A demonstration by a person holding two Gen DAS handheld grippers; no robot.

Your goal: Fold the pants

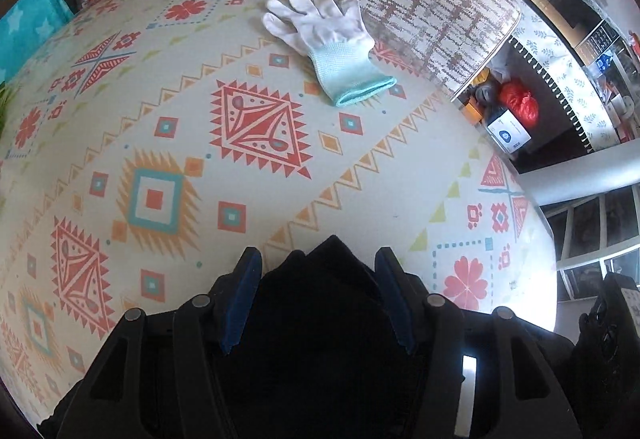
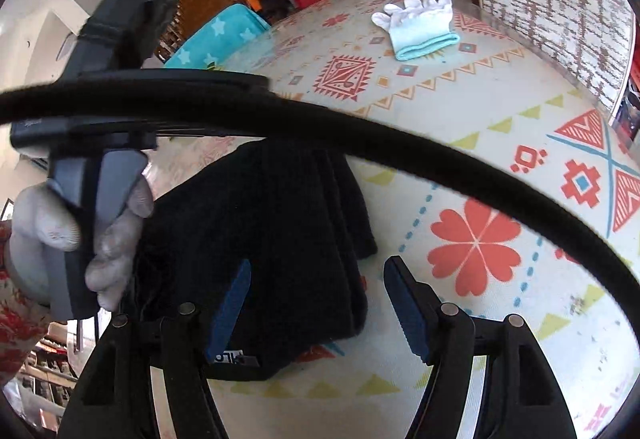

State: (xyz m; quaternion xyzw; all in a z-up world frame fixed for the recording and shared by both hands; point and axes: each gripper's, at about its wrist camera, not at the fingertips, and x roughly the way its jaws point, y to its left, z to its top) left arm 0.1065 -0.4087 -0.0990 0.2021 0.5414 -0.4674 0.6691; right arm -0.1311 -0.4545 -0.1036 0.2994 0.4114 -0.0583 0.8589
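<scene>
My left claw (image 1: pixel 318 295) has its fingers spread, and the black pants (image 1: pixel 320 319) bunch between them, so it is on the cloth but not clamped. My right claw (image 2: pixel 316 301) is spread too, gripping nothing; the pants (image 2: pixel 260 239) lie under its left finger and run away to the upper left, long axis slanting across the bench (image 2: pixel 500 319). I judge the left arm nearer for the next fold. Farther off, a white glove (image 1: pixel 324 35) rests well apart.
</scene>
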